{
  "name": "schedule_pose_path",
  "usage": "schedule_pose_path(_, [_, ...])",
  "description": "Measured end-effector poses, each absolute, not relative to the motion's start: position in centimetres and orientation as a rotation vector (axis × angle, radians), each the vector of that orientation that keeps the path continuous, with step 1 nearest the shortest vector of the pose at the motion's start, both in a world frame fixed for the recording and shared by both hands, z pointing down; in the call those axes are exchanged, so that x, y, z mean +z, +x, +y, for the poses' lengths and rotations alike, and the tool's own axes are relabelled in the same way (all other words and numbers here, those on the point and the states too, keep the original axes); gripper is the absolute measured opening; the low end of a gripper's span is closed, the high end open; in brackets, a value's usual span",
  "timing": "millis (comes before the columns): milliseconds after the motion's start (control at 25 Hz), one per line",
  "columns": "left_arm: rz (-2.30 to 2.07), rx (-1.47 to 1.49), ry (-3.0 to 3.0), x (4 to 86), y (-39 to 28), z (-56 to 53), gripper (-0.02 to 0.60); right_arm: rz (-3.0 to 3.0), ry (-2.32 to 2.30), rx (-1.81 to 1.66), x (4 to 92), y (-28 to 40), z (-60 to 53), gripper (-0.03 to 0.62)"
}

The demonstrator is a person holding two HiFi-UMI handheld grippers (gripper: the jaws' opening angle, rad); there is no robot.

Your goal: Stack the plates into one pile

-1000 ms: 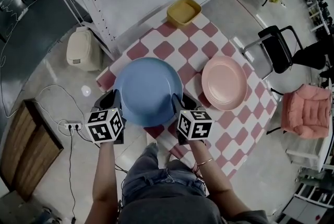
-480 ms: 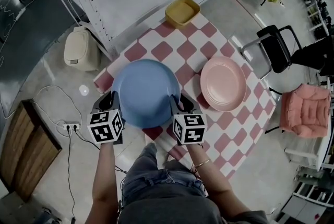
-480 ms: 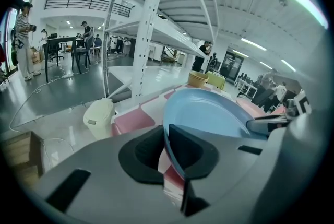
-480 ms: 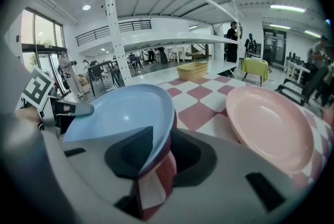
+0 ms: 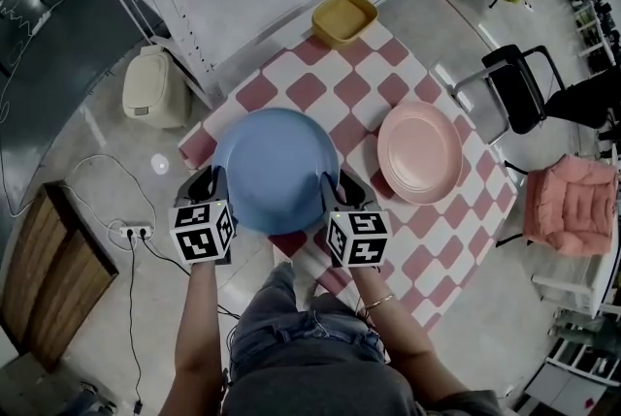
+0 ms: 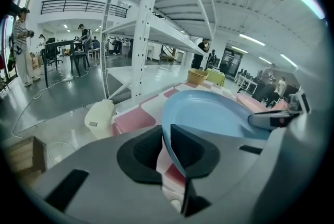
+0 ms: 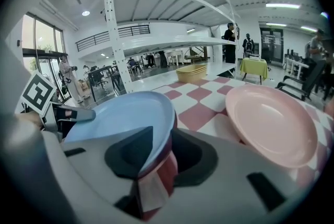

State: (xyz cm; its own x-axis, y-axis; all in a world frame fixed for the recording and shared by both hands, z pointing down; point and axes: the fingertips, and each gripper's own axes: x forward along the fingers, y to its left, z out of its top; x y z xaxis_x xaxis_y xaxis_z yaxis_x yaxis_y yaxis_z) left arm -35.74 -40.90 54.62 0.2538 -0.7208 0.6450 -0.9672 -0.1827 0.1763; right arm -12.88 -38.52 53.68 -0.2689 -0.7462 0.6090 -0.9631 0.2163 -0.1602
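The round blue plastic plate [image 5: 275, 170] lies on the checked table [image 5: 427, 240], at 9 o'clock from the round pink plate [image 5: 419, 152]. The left gripper [image 5: 206, 184], jaws just opening, and the right gripper [image 5: 342, 188], jaws wide, straddle its rim loosely. It seems light, stiff and slippery, so grip the rim.

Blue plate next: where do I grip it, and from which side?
Take the blue plate by its thin upturned rim, at two points across from each other, left and right, coming in low from the person's side. It is wide, shallow and right way up, so only the rim fits between jaws: one over it, one under.
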Motion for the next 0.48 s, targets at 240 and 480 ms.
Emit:
schedule_pose_path(240, [-1.531, 0.581, 1.978, 54.6, -35.7, -40.7, 0.069, -2.100, 1.624, 0.720, 53.4, -12.4, -38.5, 0.122])
schedule_pose_path(480, [-1.529, 0.590, 2.006, 53.9, -35.6, -40.6, 0.071, -2.148, 1.651, 0.709, 52.5, -12.3, -38.6, 0.127])
